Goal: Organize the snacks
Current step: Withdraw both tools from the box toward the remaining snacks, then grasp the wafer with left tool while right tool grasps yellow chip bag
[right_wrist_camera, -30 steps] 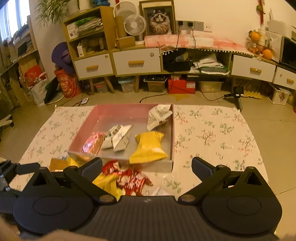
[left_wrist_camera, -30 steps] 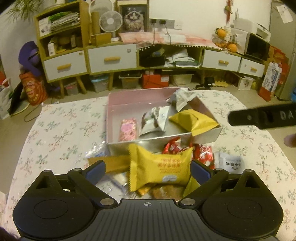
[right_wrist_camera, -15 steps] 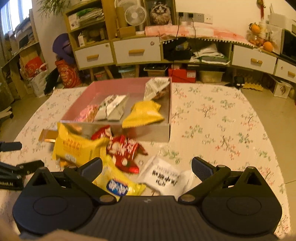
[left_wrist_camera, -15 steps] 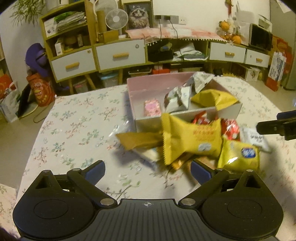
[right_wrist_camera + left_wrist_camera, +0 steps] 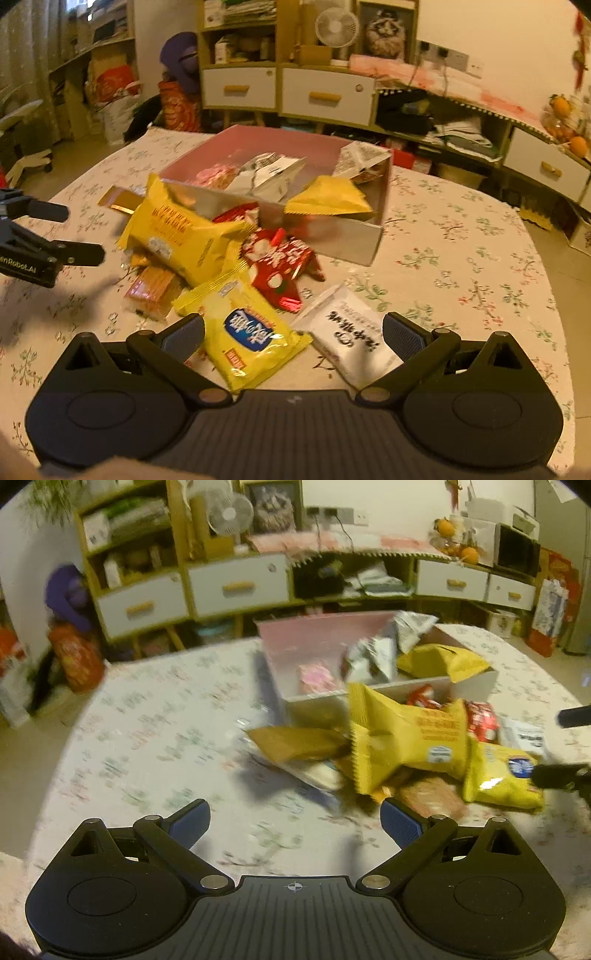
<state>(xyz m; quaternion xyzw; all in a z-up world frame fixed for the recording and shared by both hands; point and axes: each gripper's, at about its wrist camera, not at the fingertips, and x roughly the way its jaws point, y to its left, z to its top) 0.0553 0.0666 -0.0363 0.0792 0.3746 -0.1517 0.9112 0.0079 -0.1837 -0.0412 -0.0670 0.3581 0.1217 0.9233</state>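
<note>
My left gripper [image 5: 294, 819] is open and empty over the floral tablecloth [image 5: 147, 738], left of the snack pile. The pile holds a large yellow packet [image 5: 406, 738], a gold packet [image 5: 295, 742] and red packets [image 5: 277, 262]. My right gripper [image 5: 293, 336] is open and low over a yellow packet with a blue logo [image 5: 255, 332] and a white packet [image 5: 354, 339], which both lie between its fingers. Behind the pile stands the pink-lined box [image 5: 347, 240] with pink, silver and yellow packets inside. The left gripper [image 5: 83, 234] shows at the left edge of the right wrist view.
An orange-brown packet [image 5: 151, 291] lies at the pile's near left. Bare cloth stretches right of the box [image 5: 461, 240]. Beyond the table are white-drawered cabinets [image 5: 236, 587], a fan [image 5: 336, 26] and floor clutter.
The large yellow packet, between the left fingers a second ago, now lies on the pile; the left gripper has drawn back and left. The right gripper has come down close over the front packets.
</note>
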